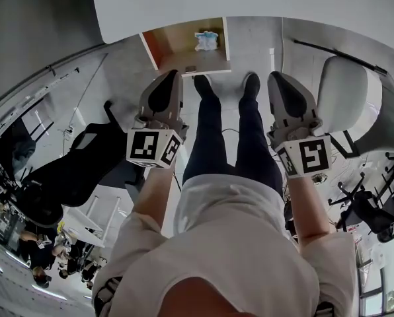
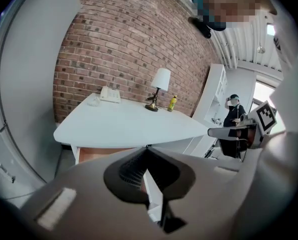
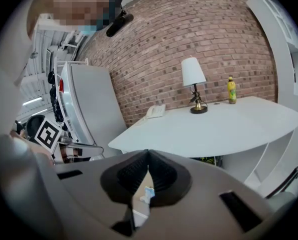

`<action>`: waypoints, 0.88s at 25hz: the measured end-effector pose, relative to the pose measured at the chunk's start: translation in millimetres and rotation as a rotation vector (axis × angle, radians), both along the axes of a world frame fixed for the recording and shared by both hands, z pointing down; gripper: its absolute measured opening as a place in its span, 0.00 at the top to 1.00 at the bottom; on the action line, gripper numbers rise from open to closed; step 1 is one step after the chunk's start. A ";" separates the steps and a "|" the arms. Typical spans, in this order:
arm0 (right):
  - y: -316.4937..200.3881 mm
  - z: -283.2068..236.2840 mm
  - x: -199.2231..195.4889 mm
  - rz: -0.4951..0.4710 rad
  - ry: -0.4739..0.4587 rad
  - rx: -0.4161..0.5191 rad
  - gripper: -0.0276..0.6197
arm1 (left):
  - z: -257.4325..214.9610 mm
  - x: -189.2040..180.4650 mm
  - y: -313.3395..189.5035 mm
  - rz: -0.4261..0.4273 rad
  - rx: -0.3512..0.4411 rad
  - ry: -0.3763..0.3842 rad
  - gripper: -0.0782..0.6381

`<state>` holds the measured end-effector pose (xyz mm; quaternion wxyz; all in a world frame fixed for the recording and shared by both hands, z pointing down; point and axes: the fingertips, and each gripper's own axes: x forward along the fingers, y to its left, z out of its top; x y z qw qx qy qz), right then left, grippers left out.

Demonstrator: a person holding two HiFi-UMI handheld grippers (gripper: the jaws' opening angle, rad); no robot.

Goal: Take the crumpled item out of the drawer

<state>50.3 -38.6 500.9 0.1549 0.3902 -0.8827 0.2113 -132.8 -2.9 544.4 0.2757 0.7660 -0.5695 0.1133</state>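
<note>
The crumpled item [image 1: 206, 41], a white and pale blue wad, lies in the open wooden drawer [image 1: 177, 50] under the white table [image 1: 250, 2]. Both grippers hang in the air short of the drawer, on either side of the person's legs. My left gripper [image 1: 176, 74] is shut with nothing in it, below and left of the wad. My right gripper [image 1: 275, 76] is also shut and holds nothing, off to the drawer's right. In the right gripper view the wad [image 3: 148, 194] shows through the gap below the touching jaw tips [image 3: 148, 152]. In the left gripper view the jaw tips [image 2: 147, 148] meet over the drawer's brown inside [image 2: 101, 155].
On the table stand a lamp [image 3: 192, 84], a yellow bottle [image 3: 231, 90] and a phone [image 3: 155, 111] against a brick wall. The person's shoes [image 1: 203, 84] stand just before the drawer. A black office chair [image 1: 78, 170] is at left, a white chair [image 1: 355, 104] at right.
</note>
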 end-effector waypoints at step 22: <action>22.9 127.2 -0.6 -0.015 0.011 -0.121 0.95 | 145.3 19.8 41.3 -0.014 -0.188 0.015 0.88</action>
